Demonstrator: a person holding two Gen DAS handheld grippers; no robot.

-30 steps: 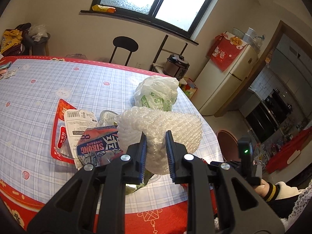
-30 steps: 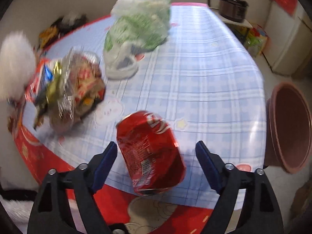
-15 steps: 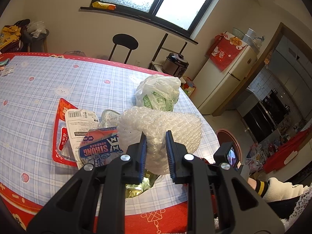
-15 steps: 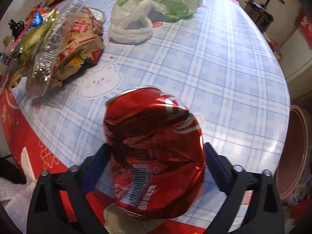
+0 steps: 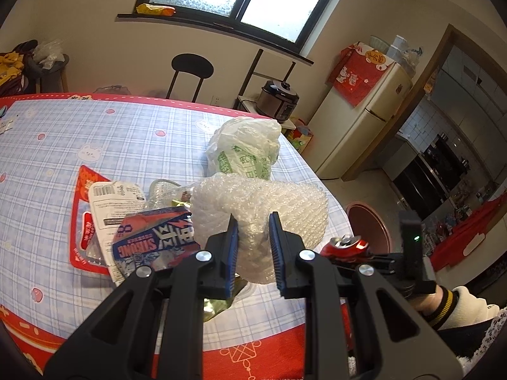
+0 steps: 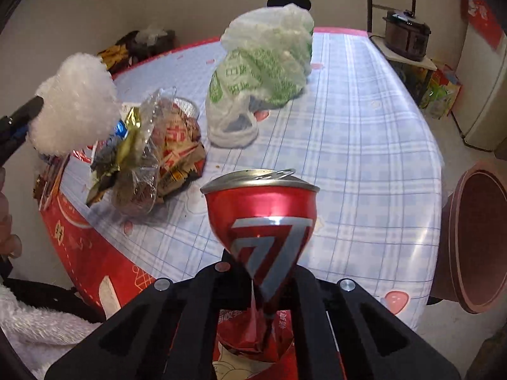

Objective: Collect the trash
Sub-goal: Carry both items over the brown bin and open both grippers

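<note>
My left gripper [image 5: 253,245] is shut on a wad of white bubble wrap [image 5: 263,205] and holds it above the table's near edge. The wad also shows in the right wrist view [image 6: 74,107]. My right gripper [image 6: 263,280] is shut on a crushed red soda can [image 6: 264,221], squeezed thin at the waist and held above the table edge. The can [image 5: 347,244] also shows in the left wrist view, right of the left gripper. A pile of snack wrappers [image 5: 126,221] lies on the table; it also shows in the right wrist view [image 6: 152,155].
A white and green plastic bag [image 6: 263,72] stands further back on the blue checked tablecloth [image 6: 364,145]. A brown round bin [image 6: 475,237] stands on the floor right of the table. A chair [image 5: 190,72], a rice cooker [image 5: 279,98] and a fridge [image 5: 358,120] stand behind.
My right gripper closed on the can, crushed it and lifted it upright off the table. My left gripper kept hold of the bubble wrap and barely moved.
</note>
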